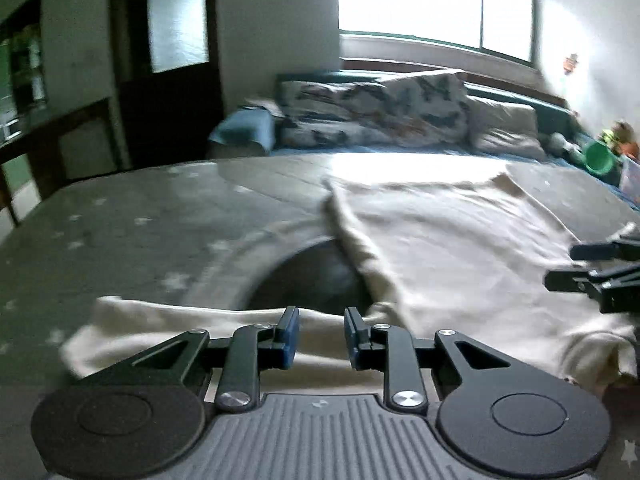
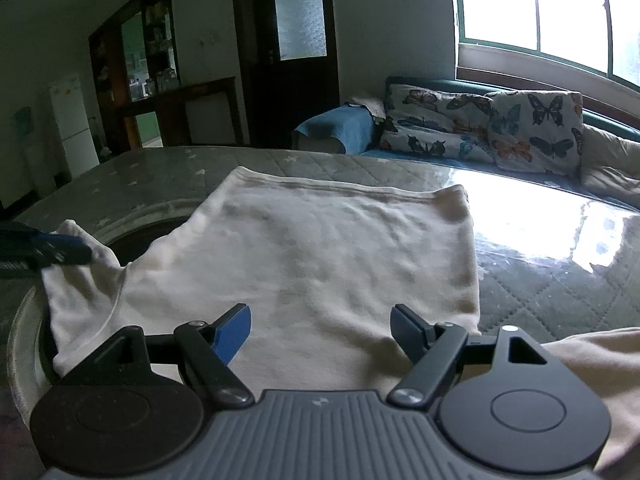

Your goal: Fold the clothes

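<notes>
cream garment spread flat, grey table

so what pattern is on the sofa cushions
Butterflies, in dark blue, teal and orange on a pale background. The cushions show best in the right wrist view.

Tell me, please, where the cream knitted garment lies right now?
The cream knitted garment lies flat mid-frame in both views, on the grey star-patterned quilt, ahead of both grippers.

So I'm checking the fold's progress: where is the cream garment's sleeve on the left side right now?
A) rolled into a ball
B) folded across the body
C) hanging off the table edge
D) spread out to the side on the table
D: in the right wrist view the sleeve lies spread sideways from the cream garment on the table, not folded over.
</notes>
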`<state>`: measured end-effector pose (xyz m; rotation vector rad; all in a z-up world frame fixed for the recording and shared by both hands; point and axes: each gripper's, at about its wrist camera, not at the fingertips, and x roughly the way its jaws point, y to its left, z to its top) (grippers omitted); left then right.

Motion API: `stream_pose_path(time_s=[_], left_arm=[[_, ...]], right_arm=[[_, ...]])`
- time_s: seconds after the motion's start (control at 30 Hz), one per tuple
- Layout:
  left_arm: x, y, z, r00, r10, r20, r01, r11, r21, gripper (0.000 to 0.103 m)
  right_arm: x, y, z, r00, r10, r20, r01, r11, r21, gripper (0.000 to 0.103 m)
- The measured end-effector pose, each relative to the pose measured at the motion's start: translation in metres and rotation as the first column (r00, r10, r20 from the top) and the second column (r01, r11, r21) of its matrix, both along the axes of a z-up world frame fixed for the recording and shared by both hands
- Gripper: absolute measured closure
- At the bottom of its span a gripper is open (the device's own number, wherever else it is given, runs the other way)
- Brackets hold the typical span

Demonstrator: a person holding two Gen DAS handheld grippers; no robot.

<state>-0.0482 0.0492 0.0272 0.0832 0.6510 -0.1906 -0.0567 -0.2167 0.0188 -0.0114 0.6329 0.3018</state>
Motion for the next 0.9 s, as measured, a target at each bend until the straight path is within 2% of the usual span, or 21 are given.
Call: stream_pose_path(time_s=[0.17,0.3,0.43,0.53,0.67,0.9], left_arm=[[0.003,-0.013,-0.019,0.999,-0.039,-0.038,0.039,0.999,0.01,0.076],[-0.009,-0.018,-0.017,0.999,-0.051,-0.004,0.051,0.996,0.066,0.075],[-0.015,-0.017,-0.008,0.998,-0.06,0.01,0.06,0.997,0.056,0.075],[-0.023,-0.025,0.002,0.994,-0.107,0.031,0.105,0.994,0.039,0.075],[-0.031,-0.05,0.004,0.974,-0.224,0.02,0.224,0.975,0.001,0.075],[-0.047,-0.091,-0.01,0.926,-0.378,0.009,0.377,0.925,0.05,0.075]], right_arm=[[-0.002,-0.001,0.001,1.0,0.026,-0.013,-0.026,1.0,0.004,0.024],[-0.005,0.005,0.0,0.998,0.053,-0.024,-0.054,0.998,-0.036,0.024],[-0.02,0.01,0.002,0.997,0.079,0.002,-0.078,0.992,-0.101,0.024],[-0.038,0.008,0.004,0.996,0.088,0.019,-0.085,0.989,-0.119,0.022],[-0.056,0.009,0.001,0.994,0.112,0.011,-0.11,0.986,-0.125,0.022],[-0.078,0.01,0.01,0.989,0.135,0.051,-0.125,0.977,-0.17,0.022]])
